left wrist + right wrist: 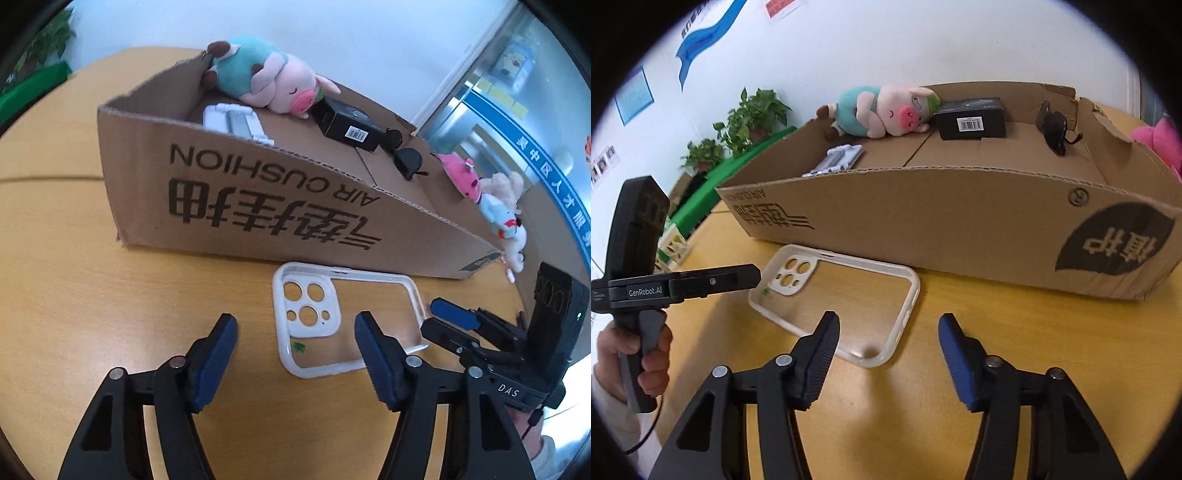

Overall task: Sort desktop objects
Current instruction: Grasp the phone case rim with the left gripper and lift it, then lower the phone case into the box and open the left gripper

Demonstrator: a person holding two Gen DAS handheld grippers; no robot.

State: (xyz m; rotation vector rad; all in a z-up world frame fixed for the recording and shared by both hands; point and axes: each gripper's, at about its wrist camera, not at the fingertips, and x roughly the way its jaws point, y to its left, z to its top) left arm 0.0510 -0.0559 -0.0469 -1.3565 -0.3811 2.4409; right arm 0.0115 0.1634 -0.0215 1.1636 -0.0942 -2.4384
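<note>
Phone case [343, 317] flat on the tabletop [92, 295], against the cardboard box [277, 206]. Left gripper [295, 332] and right gripper [886, 332] are open, holding nothing. We judge grasping its rim next.

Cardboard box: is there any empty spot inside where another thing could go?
Yes. The cardboard box has bare floor in its near half, between the white stand and the sunglasses. The back is crowded with the plush pig and the black box.
</note>
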